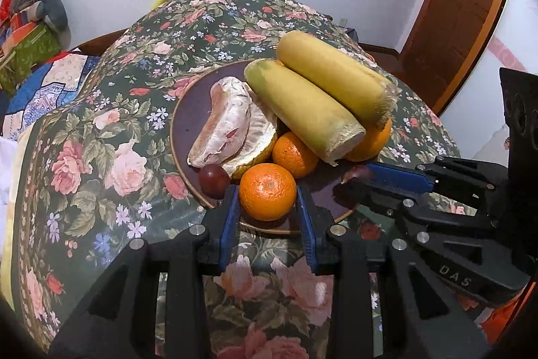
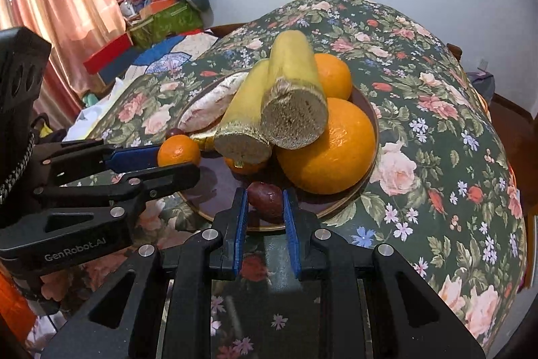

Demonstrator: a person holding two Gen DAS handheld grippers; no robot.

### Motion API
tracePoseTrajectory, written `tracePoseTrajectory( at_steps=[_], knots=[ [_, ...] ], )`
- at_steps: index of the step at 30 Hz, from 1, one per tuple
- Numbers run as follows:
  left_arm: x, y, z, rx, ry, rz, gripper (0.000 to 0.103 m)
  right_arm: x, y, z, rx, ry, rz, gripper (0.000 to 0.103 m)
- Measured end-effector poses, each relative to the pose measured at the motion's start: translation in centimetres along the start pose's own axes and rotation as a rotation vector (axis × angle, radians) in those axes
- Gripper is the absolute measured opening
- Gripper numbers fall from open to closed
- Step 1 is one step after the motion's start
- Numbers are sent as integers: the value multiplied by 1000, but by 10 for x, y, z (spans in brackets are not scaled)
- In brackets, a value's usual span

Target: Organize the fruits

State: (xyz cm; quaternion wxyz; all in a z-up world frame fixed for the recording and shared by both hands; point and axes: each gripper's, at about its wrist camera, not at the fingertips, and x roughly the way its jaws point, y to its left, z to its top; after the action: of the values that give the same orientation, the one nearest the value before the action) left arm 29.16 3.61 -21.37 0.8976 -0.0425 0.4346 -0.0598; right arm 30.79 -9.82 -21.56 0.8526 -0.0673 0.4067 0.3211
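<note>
A dark plate [image 1: 188, 123] on the floral tablecloth holds peeled pomelo pieces [image 1: 225, 127], two yellow cut stalks [image 1: 302, 110], several oranges and small dark red fruits. My left gripper [image 1: 268, 194] has its blue pads on both sides of a small orange [image 1: 267, 190] at the plate's near edge. My right gripper [image 2: 265, 202] has its pads on both sides of a dark red fruit [image 2: 265, 199] at the plate's [image 2: 373, 120] near rim. A large orange [image 2: 329, 150] lies just behind it. Each gripper shows in the other's view, the right gripper [image 1: 353, 179] and the left gripper [image 2: 178, 157].
The round table is covered by a green floral cloth [image 1: 101, 157]. A second small red fruit [image 1: 213, 179] sits left of the held orange. Boxes and cushions [image 2: 168, 12] pile up at the far left by a curtain. A wooden door [image 1: 464, 5] stands at the right.
</note>
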Motion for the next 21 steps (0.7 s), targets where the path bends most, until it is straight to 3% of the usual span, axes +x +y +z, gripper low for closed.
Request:
tracePoseTrajectory(
  at_steps=[3, 7, 12, 18, 21],
  knots=[
    [2, 0, 0, -4, 12, -10, 33, 3, 0, 0, -5, 15, 1, 21],
    [-3, 0, 0, -6, 7, -13, 37, 0, 1, -1, -5, 11, -7, 34],
    [-29, -3, 4, -10, -43, 2, 39, -17, -1, 0, 13, -19, -7, 35],
    [-87, -14, 7, 0, -156, 22, 39, -68, 3, 8, 17, -123, -16, 35],
    [-124, -22, 10, 9, -231, 32, 39, -111, 11, 15, 10, -218, -34, 35]
  ],
)
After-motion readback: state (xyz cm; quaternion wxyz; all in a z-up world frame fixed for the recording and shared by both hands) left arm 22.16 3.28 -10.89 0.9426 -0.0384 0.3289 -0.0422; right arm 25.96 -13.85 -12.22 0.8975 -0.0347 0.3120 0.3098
